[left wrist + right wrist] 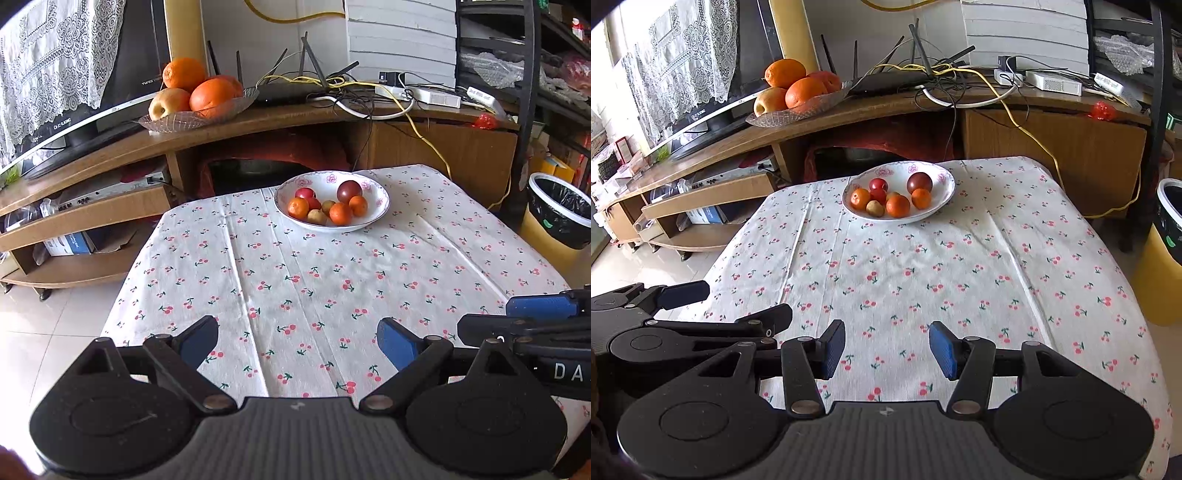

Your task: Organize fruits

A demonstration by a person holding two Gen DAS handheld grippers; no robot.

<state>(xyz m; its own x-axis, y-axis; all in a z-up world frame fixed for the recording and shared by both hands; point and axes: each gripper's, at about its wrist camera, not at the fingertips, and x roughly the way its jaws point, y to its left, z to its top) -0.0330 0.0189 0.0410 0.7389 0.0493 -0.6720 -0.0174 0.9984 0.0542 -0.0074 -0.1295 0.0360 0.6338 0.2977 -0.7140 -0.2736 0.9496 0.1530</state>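
Observation:
A white flowered bowl (pixel 380 199) (pixel 943 184) stands at the far side of the cherry-print tablecloth (pixel 314 277) (pixel 923 266). It holds several small fruits: oranges (pixel 340 213) (pixel 898 205), red ones (pixel 305 193) (pixel 878 184), a dark purple one (pixel 349 190) (pixel 919 181) and a yellowish one (pixel 317 217) (pixel 875 208). My left gripper (pixel 297 345) (pixel 738 304) hovers open and empty over the near edge of the cloth. Beside it, my right gripper (pixel 887 349) (pixel 517 314) is open too, its blue pads apart with nothing between them.
Behind the table runs a wooden TV stand (pixel 258 122) with a glass dish of large oranges and an apple (pixel 199 110), a router and tangled cables (pixel 332 88). A yellow bin with a black liner (pixel 557 218) stands at the right. Tiled floor lies left.

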